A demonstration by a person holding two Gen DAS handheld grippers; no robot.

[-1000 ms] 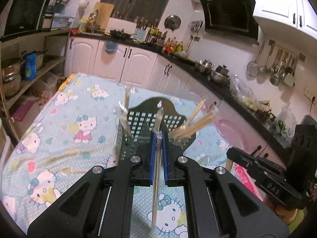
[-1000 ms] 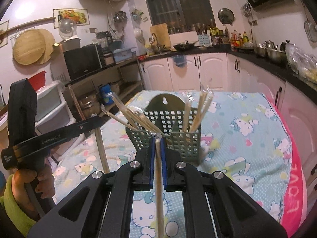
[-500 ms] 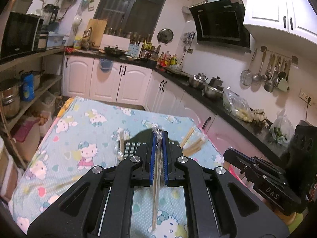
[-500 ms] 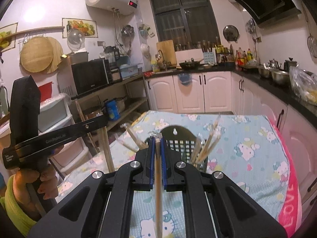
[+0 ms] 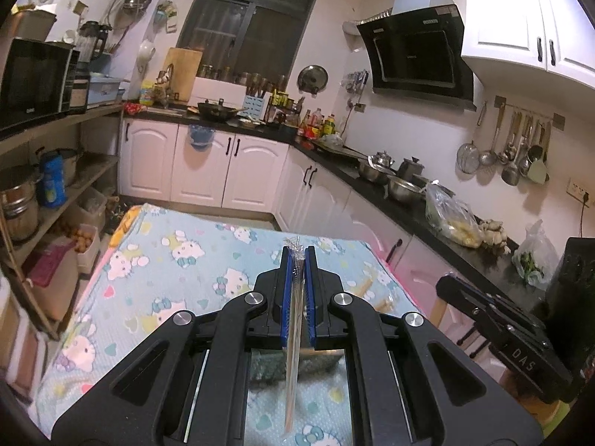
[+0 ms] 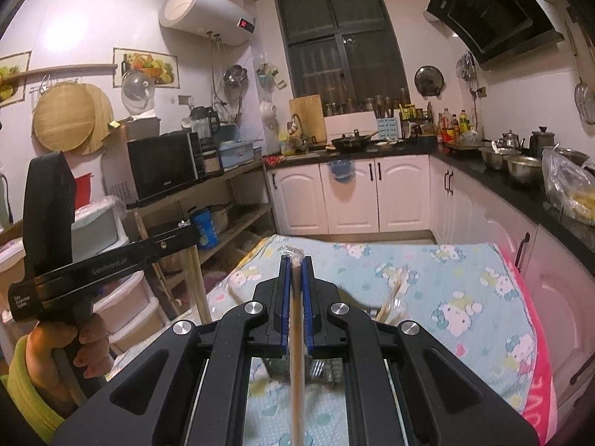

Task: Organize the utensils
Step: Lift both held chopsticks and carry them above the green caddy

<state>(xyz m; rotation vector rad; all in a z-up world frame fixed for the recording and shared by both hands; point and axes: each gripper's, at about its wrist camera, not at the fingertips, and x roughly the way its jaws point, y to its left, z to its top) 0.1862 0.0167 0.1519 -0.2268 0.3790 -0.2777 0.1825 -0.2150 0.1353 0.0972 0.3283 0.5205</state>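
While both grippers hang above the pale-blue cartoon-cat tablecloth [image 5: 178, 282], the left gripper [image 5: 298, 256] clamps a clear-wrapped slim utensil [image 5: 292, 353] and the right gripper [image 6: 296, 264] pinches a wooden chopstick [image 6: 296, 364].

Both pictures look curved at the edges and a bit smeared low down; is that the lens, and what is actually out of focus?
Left wrist view: fisheye bends the cabinets and window; corners go black; the patterned tablecloth is fairly sharp, the basket under the left hand-held gripper is smeared. Right wrist view: same bowing; glare on the wall at top left; wrapped chopsticks are blurred.
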